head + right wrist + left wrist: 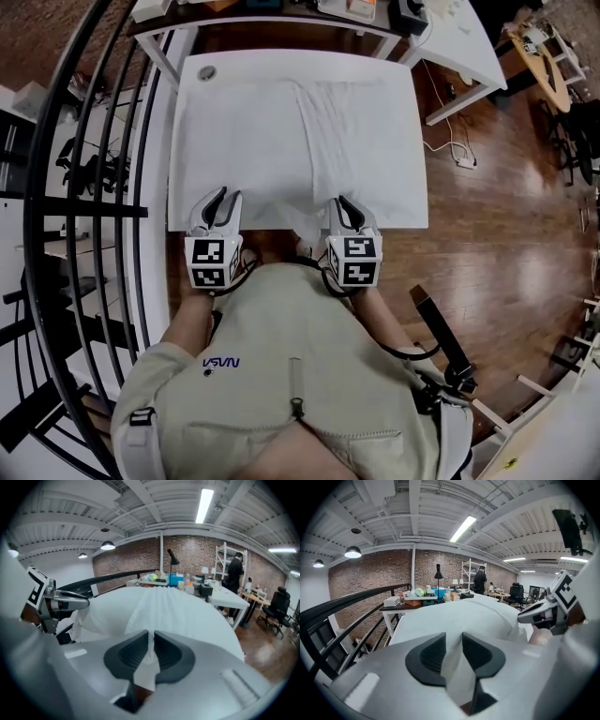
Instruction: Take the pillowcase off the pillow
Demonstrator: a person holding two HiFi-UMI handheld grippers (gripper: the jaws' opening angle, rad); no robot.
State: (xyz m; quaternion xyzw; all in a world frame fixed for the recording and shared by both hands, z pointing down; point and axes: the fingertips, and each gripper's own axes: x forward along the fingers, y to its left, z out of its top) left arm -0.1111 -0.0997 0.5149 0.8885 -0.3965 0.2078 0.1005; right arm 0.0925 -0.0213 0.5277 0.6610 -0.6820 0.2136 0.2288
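Observation:
A white pillow in its white pillowcase (300, 141) lies across the white table (281, 58), with a long crease running down its middle. Both grippers are at the table's near edge, side by side. My left gripper (217, 208) (453, 639) has its jaws apart, and a strip of the pillowcase's edge (454, 663) hangs loosely between them. My right gripper (348, 212) (151, 637) has its jaws nearly together, pinching a thin fold of the pillowcase (145, 672). Each gripper shows in the other's view: the right gripper (548, 613) and the left gripper (61, 603).
A black metal railing (84, 187) runs along the left. A cluttered desk (281, 11) stands behind the table and another white table (464, 47) at the back right. Wooden floor with a cable (459, 155) lies to the right. A person (479, 580) stands far off by shelves.

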